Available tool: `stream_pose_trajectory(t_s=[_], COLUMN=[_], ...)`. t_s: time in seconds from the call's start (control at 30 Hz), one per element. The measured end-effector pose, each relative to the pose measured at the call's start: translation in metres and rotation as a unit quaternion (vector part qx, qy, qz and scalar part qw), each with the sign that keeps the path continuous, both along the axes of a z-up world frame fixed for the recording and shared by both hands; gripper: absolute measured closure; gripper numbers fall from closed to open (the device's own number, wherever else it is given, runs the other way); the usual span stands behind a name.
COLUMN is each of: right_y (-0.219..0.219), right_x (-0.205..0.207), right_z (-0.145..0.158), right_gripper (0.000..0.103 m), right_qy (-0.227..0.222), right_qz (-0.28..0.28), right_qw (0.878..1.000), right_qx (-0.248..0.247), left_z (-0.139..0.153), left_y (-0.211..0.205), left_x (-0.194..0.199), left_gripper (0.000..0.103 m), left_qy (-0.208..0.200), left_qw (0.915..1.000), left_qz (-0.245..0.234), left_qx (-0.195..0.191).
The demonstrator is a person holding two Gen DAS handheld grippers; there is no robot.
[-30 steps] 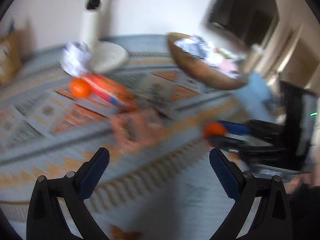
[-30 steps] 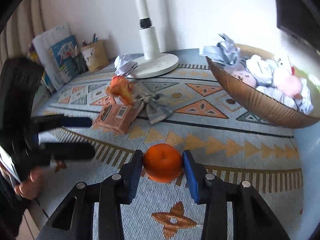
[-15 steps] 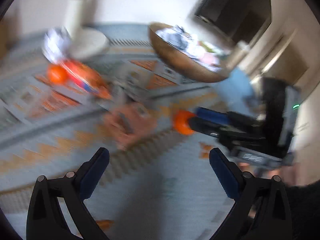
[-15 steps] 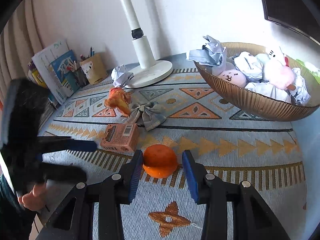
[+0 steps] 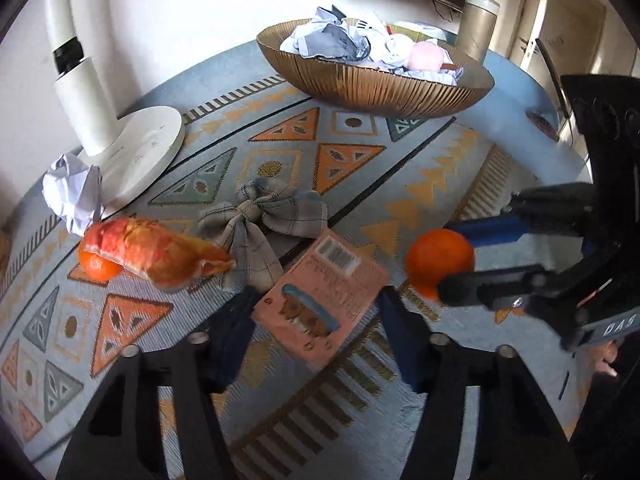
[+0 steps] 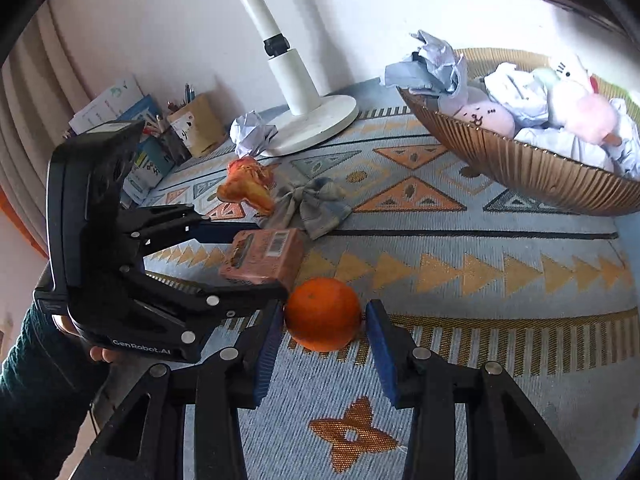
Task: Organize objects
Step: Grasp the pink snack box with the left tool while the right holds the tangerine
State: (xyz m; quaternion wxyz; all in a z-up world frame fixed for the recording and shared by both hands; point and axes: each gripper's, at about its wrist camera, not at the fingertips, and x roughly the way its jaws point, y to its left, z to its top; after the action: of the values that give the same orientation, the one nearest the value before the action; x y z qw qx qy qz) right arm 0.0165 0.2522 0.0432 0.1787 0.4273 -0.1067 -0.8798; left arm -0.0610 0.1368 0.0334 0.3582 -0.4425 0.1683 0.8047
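Observation:
A pink box (image 5: 324, 296) lies on the patterned rug (image 5: 280, 168) between the fingers of my left gripper (image 5: 316, 332), which is open around it. It also shows in the right wrist view (image 6: 264, 258), with the left gripper (image 6: 256, 256) astride it. An orange (image 6: 323, 314) sits between the fingers of my right gripper (image 6: 324, 344); the jaws stand close on both sides and look shut on it. In the left wrist view the orange (image 5: 439, 262) is held by the right gripper (image 5: 456, 258).
A brown ribbed bowl (image 5: 376, 84) full of crumpled paper and soft toys stands at the back. On the rug lie a checked bow (image 5: 260, 224), an orange snack bag (image 5: 156, 252), a second orange (image 5: 96, 266), crumpled paper (image 5: 72, 196) and a white fan base (image 5: 136, 152).
My left gripper has moved forward and lowered around the pink box. My right gripper keeps the orange and has shifted closer to the box.

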Motion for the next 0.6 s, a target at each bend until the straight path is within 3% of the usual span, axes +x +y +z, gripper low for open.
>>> stream_pose_trajectory(t_s=[0.17,0.23,0.3,0.33,0.47,0.5,0.6], right_y=[-0.012,-0.019,-0.024,-0.027,-0.029,-0.028,-0.03], right_x=[0.001,0.003,0.004,0.004,0.004,0.004,0.005], right_z=[-0.001,-0.001,-0.001,-0.001,-0.002,-0.002,-0.001], right_gripper=[0.06,0.06,0.06,0.06,0.059,0.058,0.042], right_qy=[-0.002,0.005,0.009,0.011,0.014,0.013,0.011], right_qz=[0.002,0.004,0.005,0.005,0.006,0.006,0.022], right_qw=[1.0,0.998,0.997,0.996,0.995,0.996,0.996], right_qx=[0.029,0.055,0.073,0.083,0.094,0.094,0.087], left_z=[0.006,0.007,0.004,0.002,-0.006,-0.006,-0.006], left_y=[-0.024,-0.052,-0.079,-0.088,-0.098,-0.097,-0.096], left_x=[0.025,0.037,0.044,0.046,0.049,0.048,0.045], left_gripper=[0.058,0.058,0.059,0.059,0.059,0.054,0.034], left_qy=[0.011,0.011,-0.006,-0.005,0.014,0.017,0.023], left_qw=[0.9937,0.978,0.9618,0.958,0.9584,0.9579,0.957], left_qz=[0.111,0.207,0.269,0.282,0.284,0.286,0.288], left_qx=[0.011,0.025,0.049,0.053,0.023,0.023,0.021])
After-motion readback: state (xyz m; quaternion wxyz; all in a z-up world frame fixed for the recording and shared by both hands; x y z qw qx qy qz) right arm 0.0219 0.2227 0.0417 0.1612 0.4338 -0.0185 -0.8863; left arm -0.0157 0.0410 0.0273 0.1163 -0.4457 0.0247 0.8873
